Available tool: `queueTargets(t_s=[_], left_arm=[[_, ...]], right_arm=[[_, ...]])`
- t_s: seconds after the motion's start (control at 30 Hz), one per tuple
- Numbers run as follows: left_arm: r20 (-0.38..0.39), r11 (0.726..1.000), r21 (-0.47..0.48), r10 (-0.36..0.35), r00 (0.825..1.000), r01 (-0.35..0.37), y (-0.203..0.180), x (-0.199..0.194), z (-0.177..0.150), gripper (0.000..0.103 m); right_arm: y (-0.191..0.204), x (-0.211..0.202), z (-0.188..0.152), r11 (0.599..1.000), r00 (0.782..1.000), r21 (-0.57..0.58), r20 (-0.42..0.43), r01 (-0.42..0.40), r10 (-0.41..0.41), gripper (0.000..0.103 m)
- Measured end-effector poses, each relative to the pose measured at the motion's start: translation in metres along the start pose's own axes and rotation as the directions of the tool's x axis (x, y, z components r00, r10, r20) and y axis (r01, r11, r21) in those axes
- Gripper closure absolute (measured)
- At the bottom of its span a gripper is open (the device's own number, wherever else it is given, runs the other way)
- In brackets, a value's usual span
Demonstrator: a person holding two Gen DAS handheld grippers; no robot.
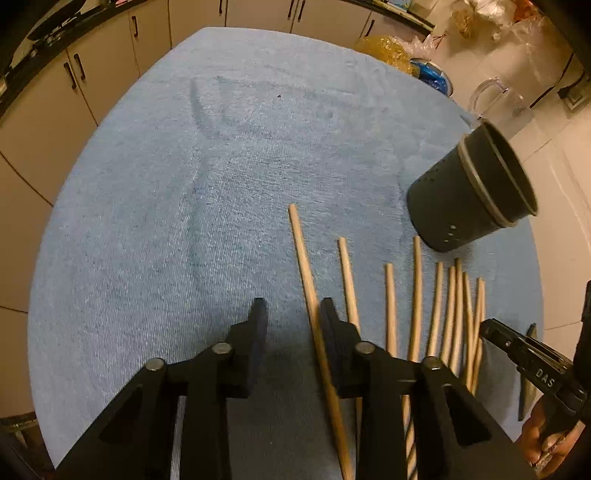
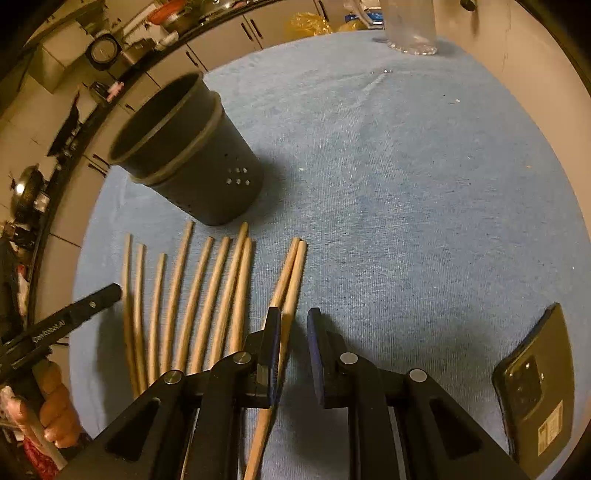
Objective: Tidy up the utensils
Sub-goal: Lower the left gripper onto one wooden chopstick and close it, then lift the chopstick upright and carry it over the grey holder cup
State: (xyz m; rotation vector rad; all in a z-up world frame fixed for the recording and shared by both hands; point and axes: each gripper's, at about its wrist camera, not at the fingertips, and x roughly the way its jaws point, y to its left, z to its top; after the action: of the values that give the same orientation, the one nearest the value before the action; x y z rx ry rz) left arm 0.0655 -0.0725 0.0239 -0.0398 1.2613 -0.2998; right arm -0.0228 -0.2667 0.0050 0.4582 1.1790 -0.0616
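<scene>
1. The left gripper (image 1: 290, 314) is held open just above the towel, its jaws set either side of the leftmost chopstick (image 1: 308, 280); nothing is gripped.
2. The right gripper (image 2: 293, 321) is likewise spread and unloaded, over the rightmost pair.
3. The chopsticks (image 2: 207, 295) are laid in a row, presumably for one-by-one picking.
4. The dark holder (image 2: 192, 155) is stood just beyond, within reach.
5. A blue towel (image 2: 406, 184) is spread beneath; a phone (image 2: 535, 391), a jug (image 2: 410, 26) and cabinets (image 1: 107, 70) are seen around.

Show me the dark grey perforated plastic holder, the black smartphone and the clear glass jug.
Dark grey perforated plastic holder (image 2: 207, 177): right wrist view, side wall.
Black smartphone (image 2: 535, 384): right wrist view, back cover.
Clear glass jug (image 1: 502, 105): left wrist view, body.
</scene>
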Motion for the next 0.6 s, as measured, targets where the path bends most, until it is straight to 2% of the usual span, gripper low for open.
queueTargets(t_s=[0.13,0.27,0.3,0.37,0.5,0.6], left_arm=[[-0.007,0.998,0.042,0.047,0.999,-0.046,-0.012,0.009,0.009,0.079],[0.025,0.983,0.114,0.141,0.990,-0.143,-0.033,0.018,0.015,0.080],[0.039,0.981,0.119,0.152,0.988,-0.155,-0.035,0.017,0.013,0.093],[0.054,0.982,0.124,0.138,0.989,-0.144,-0.034,0.014,0.008,0.097],[0.115,0.990,0.110,0.078,0.990,-0.091,-0.025,-0.006,-0.003,0.097],[0.178,0.993,0.107,0.039,0.983,-0.058,-0.023,-0.030,-0.006,0.097]], right_arm=[[0.012,0.003,0.005,0.996,0.998,-0.049,-0.003,0.068,-0.068,0.093],[0.021,0.005,0.009,0.990,0.993,-0.080,0.007,0.119,-0.119,0.094],[0.021,0.005,0.010,0.990,0.993,-0.080,0.008,0.118,-0.118,0.094],[0.016,0.003,0.010,0.994,0.996,-0.070,0.009,0.085,-0.085,0.096],[0.003,-0.014,0.007,0.999,0.999,-0.031,0.049,0.010,-0.008,0.096],[0.001,-0.039,0.000,0.998,0.992,-0.031,0.117,-0.045,0.048,0.096]])
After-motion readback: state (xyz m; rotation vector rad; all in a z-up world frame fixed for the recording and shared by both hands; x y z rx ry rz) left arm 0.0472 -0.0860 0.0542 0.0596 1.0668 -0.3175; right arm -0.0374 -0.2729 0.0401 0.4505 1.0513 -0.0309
